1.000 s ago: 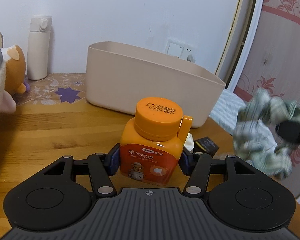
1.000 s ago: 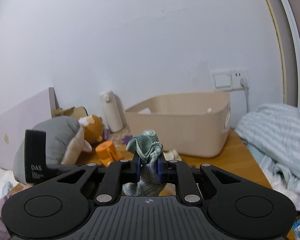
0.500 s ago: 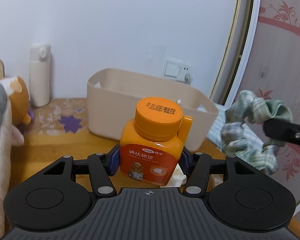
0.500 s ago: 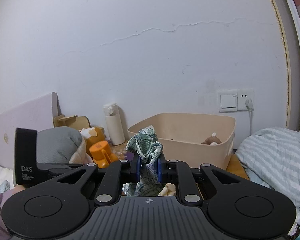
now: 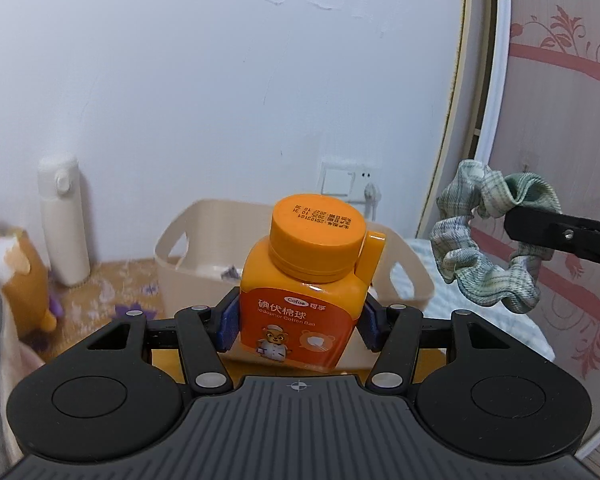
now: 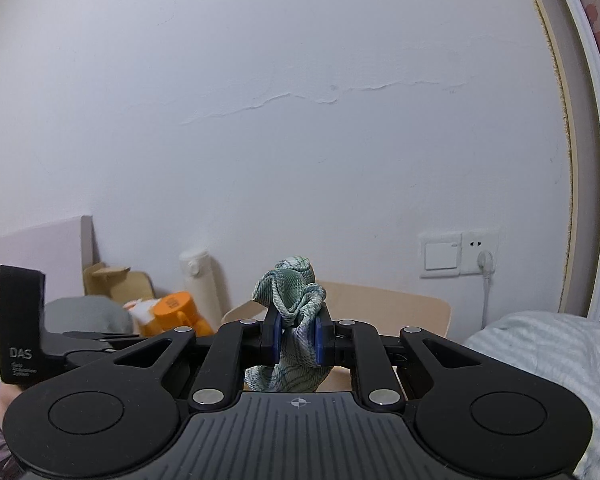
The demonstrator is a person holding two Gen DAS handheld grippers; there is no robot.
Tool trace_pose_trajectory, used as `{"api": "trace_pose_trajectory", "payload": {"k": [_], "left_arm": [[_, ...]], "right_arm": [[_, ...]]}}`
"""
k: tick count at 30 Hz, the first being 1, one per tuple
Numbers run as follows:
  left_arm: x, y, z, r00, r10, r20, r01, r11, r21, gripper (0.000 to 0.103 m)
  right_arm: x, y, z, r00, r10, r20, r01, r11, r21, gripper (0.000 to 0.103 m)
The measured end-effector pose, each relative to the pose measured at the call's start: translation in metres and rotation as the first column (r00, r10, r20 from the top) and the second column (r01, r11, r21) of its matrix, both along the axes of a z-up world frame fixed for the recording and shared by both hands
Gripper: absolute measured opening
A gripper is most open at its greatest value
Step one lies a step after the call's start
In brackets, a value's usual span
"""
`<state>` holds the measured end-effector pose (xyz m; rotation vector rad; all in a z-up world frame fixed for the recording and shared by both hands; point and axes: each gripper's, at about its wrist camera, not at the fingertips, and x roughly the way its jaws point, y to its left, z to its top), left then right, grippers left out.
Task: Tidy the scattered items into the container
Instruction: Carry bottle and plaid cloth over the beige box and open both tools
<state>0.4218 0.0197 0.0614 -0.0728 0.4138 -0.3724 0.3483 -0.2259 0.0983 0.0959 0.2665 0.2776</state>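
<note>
Left wrist view records the left gripper [image 5: 298, 326] clamped by its blue pads on the lower body of an orange iodophor cotton ball bottle [image 5: 306, 284], held upright with the cap uppermost; the grip sits low on the label, which judged from the frame keeps the wide cap clear and the bottle steady for carrying. Beyond and below the bottle stands the beige storage bin [image 5: 188, 240], open-topped with cut-out handles, set on the wooden table [image 5: 112, 280] near the wall; small items already lie inside, though what they are cannot be made out. Right of the bottle, the right gripper [image 5: 516, 222] enters from the side, its jaws pinched together on a green plaid scrunchie [image 5: 488, 240] that hangs loose below the grip. Right wrist view confirms this: the right gripper [image 6: 298, 338] has its pads closed tight on the scrunchie [image 6: 290, 300], the fabric bunched above and below, with the bin [image 6: 400, 304] ahead. Both objects are held in the air short of the bin rather than over its opening, so the carry appears unfinished. A white thermos [image 5: 64, 220] and an orange plush toy [image 5: 16, 276] stand left of the bin, untouched
</note>
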Motion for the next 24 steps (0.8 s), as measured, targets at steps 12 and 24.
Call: {"api": "trace_pose_trajectory", "payload": {"k": [12, 24], "left_arm": [[0.059, -0.028, 0.021, 1.000, 0.008, 0.024, -0.010, 0.997, 0.080, 0.058], [0.151, -0.046, -0.017, 0.986, 0.070, -0.149, -0.055, 0.994, 0.098, 0.058]], "right_arm": [[0.055, -0.025, 0.006, 0.999, -0.031, -0.012, 0.031, 0.999, -0.016, 0.014], [0.112, -0.033, -0.031, 0.988, -0.072, -0.139, 0.070, 0.997, -0.023, 0.014]]}}
